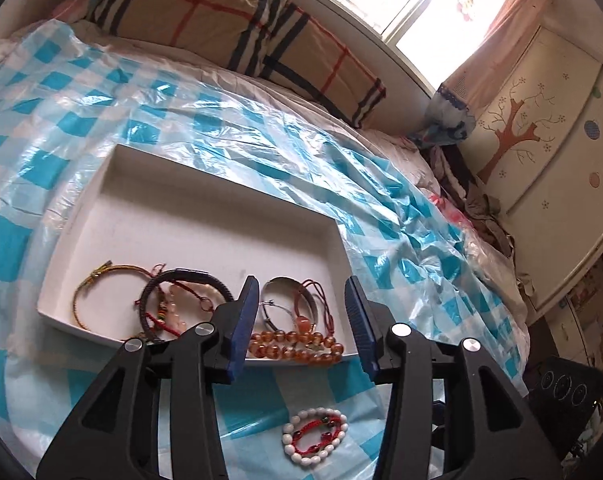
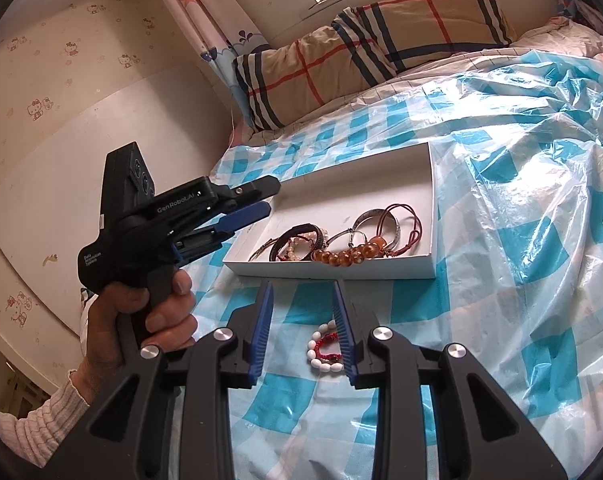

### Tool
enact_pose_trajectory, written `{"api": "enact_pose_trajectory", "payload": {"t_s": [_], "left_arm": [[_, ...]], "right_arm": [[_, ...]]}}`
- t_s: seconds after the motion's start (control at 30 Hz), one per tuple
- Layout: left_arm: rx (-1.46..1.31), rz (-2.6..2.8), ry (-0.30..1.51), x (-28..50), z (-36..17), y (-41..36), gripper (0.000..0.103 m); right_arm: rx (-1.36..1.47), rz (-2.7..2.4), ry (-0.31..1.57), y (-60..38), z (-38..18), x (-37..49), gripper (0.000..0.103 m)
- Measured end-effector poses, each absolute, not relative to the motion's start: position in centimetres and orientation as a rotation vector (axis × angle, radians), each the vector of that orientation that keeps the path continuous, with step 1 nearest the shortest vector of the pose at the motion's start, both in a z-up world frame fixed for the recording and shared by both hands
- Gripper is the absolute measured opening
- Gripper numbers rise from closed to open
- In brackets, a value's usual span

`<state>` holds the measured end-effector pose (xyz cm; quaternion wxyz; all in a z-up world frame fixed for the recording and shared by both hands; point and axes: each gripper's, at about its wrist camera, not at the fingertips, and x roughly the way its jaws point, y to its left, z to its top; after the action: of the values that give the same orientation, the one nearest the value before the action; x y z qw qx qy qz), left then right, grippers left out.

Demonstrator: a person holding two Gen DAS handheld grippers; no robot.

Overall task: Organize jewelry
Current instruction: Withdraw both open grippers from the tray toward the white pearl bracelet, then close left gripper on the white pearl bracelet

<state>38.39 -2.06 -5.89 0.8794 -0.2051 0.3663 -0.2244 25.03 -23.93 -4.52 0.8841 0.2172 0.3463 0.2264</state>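
- Left wrist view: the left gripper (image 1: 301, 312) hangs with jaws spread and holding nothing over the near edge of the white tray (image 1: 205, 216) on the bed (image 1: 101, 120). Bangles and an amber bead bracelet (image 1: 297, 346) crowd the tray's near side. A white bead bracelet (image 1: 314, 436) with a red cord lies on the bed just outside that edge.
- Right wrist view: the right gripper (image 2: 303, 312) has jaws spread around the white bead bracelet (image 2: 325, 346), not pinching it. The tray's long axis runs left to right, tilted.
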Motion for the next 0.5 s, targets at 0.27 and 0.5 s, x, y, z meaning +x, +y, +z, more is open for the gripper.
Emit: {"api": "enact_pose_trajectory", "payload": {"t_s": [0.27, 0.5], "left_arm": [[-0.274, -0.487, 0.959, 36.4, -9.7, -3.7, 0.043], [-0.052, -0.473, 1.002, 33.3, -11.0, -6.0, 0.043]], "right_arm": [[0.457, 0.452, 0.764, -24.2, -5.7, 25.0, 0.031], [0.395, 0.444, 0.807, -23.7, -6.5, 24.7, 0.032]]}}
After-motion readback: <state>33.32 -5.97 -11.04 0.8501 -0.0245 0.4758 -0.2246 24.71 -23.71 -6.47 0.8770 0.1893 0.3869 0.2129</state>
